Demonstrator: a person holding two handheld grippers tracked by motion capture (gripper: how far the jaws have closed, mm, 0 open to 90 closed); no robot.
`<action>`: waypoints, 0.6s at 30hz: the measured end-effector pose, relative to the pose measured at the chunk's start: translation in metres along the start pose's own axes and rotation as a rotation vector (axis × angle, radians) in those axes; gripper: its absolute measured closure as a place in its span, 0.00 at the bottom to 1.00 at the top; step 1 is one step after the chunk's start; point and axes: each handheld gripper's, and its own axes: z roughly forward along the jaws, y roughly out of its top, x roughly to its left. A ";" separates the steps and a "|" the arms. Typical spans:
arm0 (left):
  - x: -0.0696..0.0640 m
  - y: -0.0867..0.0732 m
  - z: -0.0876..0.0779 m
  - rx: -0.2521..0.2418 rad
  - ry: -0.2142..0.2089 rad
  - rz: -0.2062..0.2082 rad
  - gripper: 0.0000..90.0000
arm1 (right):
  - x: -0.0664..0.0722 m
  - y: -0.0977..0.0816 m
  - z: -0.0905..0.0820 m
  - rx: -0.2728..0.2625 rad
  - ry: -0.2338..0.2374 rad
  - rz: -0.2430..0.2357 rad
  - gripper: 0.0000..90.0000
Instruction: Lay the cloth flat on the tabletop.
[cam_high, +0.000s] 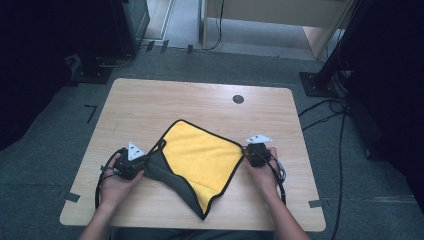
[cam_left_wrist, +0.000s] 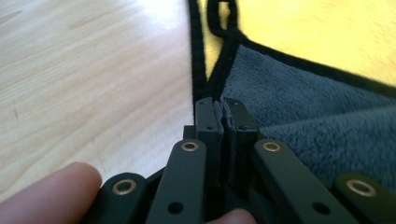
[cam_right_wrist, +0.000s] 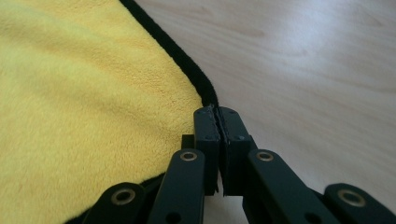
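A yellow cloth (cam_high: 205, 155) with a black border and a grey underside lies on the wooden table (cam_high: 150, 100), its left part folded over so the grey side (cam_high: 160, 170) faces up. My left gripper (cam_high: 142, 162) is shut on the cloth's left corner; in the left gripper view the jaws pinch the grey fold (cam_left_wrist: 303, 112) by the black hem (cam_left_wrist: 198, 70). My right gripper (cam_high: 248, 150) is shut on the cloth's right corner, and in the right gripper view its jaws close on the black hem (cam_right_wrist: 187, 60) beside the yellow face (cam_right_wrist: 84, 102).
A small dark round disc (cam_high: 238, 99) is set into the table near its far edge. Bare wood surrounds the cloth. Black stands and cables (cam_high: 325, 110) rest on the grey carpet around the table.
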 end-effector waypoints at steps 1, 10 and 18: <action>0.000 0.002 0.002 -0.003 0.002 -0.007 0.96 | -0.001 -0.005 -0.005 -0.001 0.003 0.010 0.98; -0.001 0.013 0.016 -0.025 0.039 -0.049 0.96 | 0.001 -0.050 -0.047 0.000 0.047 0.039 0.98; -0.007 0.025 -0.004 -0.145 0.052 -0.173 0.76 | 0.004 -0.024 -0.057 -0.073 0.005 0.060 0.74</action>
